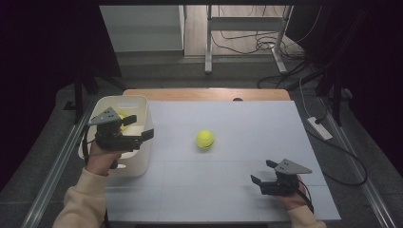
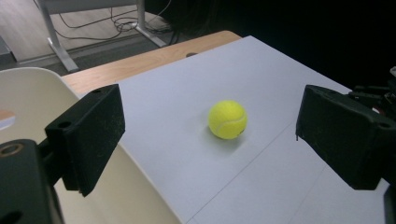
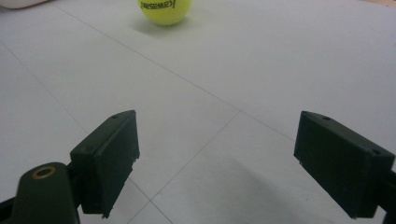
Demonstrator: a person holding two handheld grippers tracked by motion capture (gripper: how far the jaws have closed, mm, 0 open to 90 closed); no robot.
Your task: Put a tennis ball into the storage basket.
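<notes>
Left hand-held gripper is up over the white bin at the left edge of the tabletop, jaws spread wide with nothing between them; from its own view those two black jaws frame the yellow tennis ball out ahead, the ball sitting alone on the pale surface, well apart from the jaws; the bin's cream rim curves in at the lower left of that view; from above, the same ball lies near the middle of the tabletop, to the right of the bin and clear of it; a second yellow ball shows inside the bin, partly hidden behind the left hand-held gripper; over on the other side, the right hand-held gripper is low at the near right part of the tabletop, pointing toward the middle, jaws released and wide as well, holding nothing; in its own view the ball sits at the top edge, well beyond the jaws, black lettering on its felt; a strip of bare wood runs along the tabletop's far edge
</notes>
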